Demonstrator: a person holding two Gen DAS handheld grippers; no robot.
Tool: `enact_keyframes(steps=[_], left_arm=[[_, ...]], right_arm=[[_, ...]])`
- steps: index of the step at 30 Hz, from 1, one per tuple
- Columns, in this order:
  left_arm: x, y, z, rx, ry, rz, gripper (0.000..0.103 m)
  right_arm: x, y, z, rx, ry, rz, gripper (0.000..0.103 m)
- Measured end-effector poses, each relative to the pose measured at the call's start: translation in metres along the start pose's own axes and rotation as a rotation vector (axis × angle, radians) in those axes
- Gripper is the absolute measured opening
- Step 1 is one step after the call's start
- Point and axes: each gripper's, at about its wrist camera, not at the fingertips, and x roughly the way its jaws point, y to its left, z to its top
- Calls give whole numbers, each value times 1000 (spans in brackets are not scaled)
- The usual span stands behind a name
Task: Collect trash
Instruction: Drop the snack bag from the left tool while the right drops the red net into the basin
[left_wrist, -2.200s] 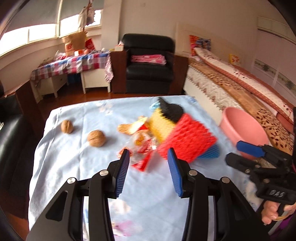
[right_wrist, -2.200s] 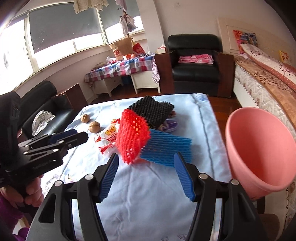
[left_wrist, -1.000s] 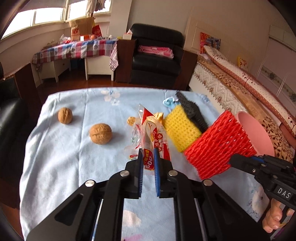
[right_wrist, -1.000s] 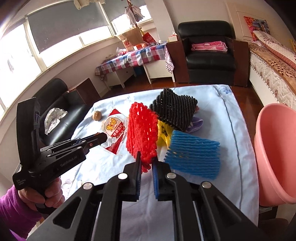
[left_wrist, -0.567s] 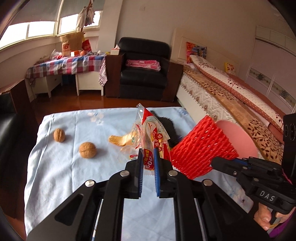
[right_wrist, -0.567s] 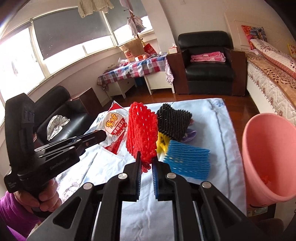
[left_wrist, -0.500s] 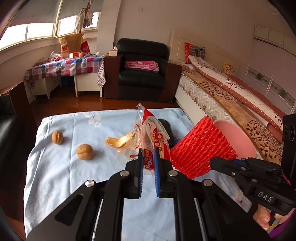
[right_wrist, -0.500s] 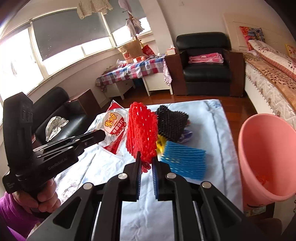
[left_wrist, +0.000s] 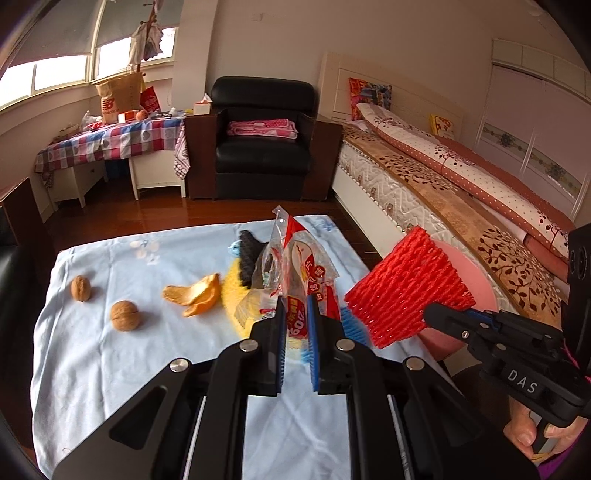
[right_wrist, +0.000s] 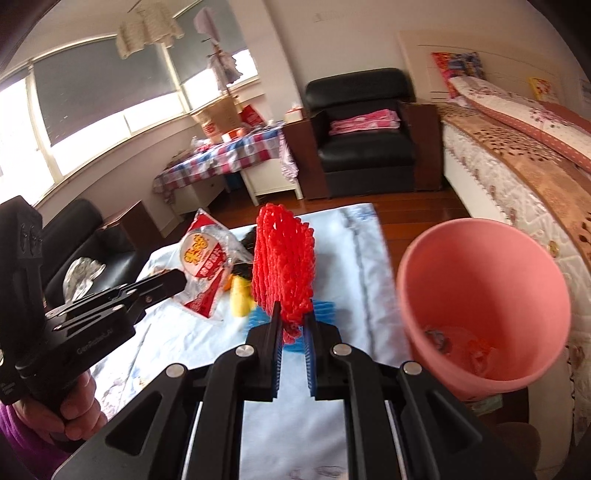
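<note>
Left gripper (left_wrist: 296, 317): we have it clamped on the lower edge of the snack wrapper (left_wrist: 301, 266), lifted above the table (left_wrist: 92, 362).
Right gripper (right_wrist: 293, 328): we pinch the red foam net (right_wrist: 284, 266) by its bottom edge, beside the pink bin (right_wrist: 480, 295).
Handling: we judge both light and floppy; edge pinches hold them.

Blue foam net (right_wrist: 325, 308) mostly hidden

Each camera sits on its own gripper, close behind the two fingers, looking forward and down over the table (left_wrist: 92, 369), the left one from the left side, the right one from the right side, and both see the red net (left_wrist: 406, 291), pink bin (right_wrist: 480, 295), armchair (left_wrist: 262, 147) and bed (left_wrist: 443, 192).
</note>
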Motion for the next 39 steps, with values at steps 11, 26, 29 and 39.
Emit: enact_keyframes(steps=[11,26,29,39], left_arm=[[29,-59,13,98,13,-50,10],[80,-128,12,213,67,-99,10],[91,-137,12,224,83,-107,10],[126,-153,13,229,141,-143,10]], right_arm=[[-20,-56,5,99,-32,-142,10],[-27,-133,2,217,-14,-270,10],[-24,-145,1,226,-5,-287,10],[-10,-172,-2,251,23,-323,10]])
